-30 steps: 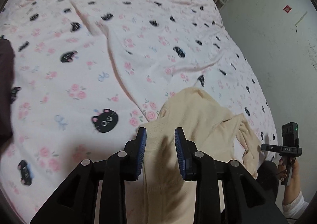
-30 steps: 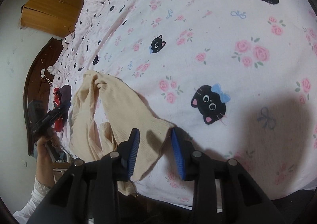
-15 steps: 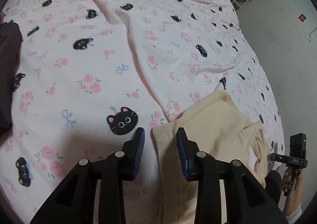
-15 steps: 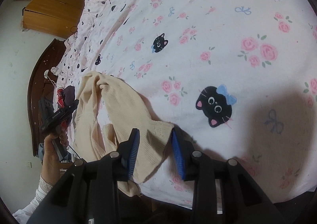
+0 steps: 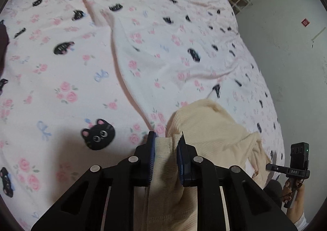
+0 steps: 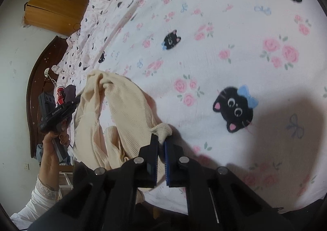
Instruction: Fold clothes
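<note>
A cream knit garment lies crumpled at the near edge of a bed with a pink sheet printed with cats and roses. My left gripper is shut on one edge of the garment, with cloth bunched between its blue pads. My right gripper is shut on another corner of the same garment, which bunches above its fingertips. Each gripper also shows in the other's view, the right one and the left one, held in a hand.
A dark cloth lies at the left edge of the bed. A wooden cabinet and a dark wooden headboard stand beyond the bed. A grey wall is to the right.
Both grippers have closed on the cream garment; they stood open around its edges before. The cloth now bunches between the pads.
</note>
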A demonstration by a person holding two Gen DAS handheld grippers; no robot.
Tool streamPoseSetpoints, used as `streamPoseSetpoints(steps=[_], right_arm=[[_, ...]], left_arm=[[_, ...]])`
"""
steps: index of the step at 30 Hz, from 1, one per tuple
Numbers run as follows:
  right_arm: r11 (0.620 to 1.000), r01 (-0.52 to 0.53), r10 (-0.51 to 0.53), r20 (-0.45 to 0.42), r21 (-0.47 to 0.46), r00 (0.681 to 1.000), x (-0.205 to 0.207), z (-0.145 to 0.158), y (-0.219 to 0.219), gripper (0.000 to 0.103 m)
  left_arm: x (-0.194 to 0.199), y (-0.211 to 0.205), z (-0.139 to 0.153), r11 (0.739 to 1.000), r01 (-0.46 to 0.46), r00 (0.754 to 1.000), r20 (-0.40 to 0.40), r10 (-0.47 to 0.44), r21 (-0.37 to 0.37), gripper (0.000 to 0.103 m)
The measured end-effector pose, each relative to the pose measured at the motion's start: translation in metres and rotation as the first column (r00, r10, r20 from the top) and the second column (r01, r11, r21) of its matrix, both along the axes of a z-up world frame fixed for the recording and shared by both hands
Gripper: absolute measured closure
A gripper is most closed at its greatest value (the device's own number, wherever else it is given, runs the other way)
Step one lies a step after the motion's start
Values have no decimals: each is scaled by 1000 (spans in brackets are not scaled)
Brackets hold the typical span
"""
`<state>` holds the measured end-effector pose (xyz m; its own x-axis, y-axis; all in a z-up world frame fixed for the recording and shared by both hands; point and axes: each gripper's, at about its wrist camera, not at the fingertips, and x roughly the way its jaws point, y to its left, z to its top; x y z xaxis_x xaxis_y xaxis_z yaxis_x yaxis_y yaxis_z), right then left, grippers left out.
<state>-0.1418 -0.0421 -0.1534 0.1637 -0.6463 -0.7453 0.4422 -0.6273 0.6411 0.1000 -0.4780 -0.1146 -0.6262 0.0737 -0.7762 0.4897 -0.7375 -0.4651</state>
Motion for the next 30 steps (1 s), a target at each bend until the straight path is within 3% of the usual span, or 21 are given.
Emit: streamPoseSetpoints(steps=[9,14,18,22,25,29,30], right_arm=[[999,19,-25,-171,-34,985,-33,63,-11,97],[999,27,-35,-348,-27,937,-51,112,-22,97],[999,13,-25,-400,-33,916,-64,128,-29,97],[993,-77,104,-383,85,918,-55,107,-37,97],[963,-153,224,-343,223,912,-31,71,-35,97],[924,-257,329,-247,282,911,2,31,-21,93],[921,-268,339,-242,283,909,8,28,-18,85]], left_arm=[[17,-10,42,994,-45,995,-98,35,-97,87],[27,-11,53,990,-81,987,-148,63,-118,87],[24,-11,42,990,-86,989,-128,72,-110,87],[24,-11,32,991,-88,990,-114,77,-97,87],[25,-11,27,993,-86,991,-107,76,-86,87],[24,-11,24,993,-86,992,-103,78,-79,87],[24,-11,24,993,-86,992,-102,78,-77,87]])
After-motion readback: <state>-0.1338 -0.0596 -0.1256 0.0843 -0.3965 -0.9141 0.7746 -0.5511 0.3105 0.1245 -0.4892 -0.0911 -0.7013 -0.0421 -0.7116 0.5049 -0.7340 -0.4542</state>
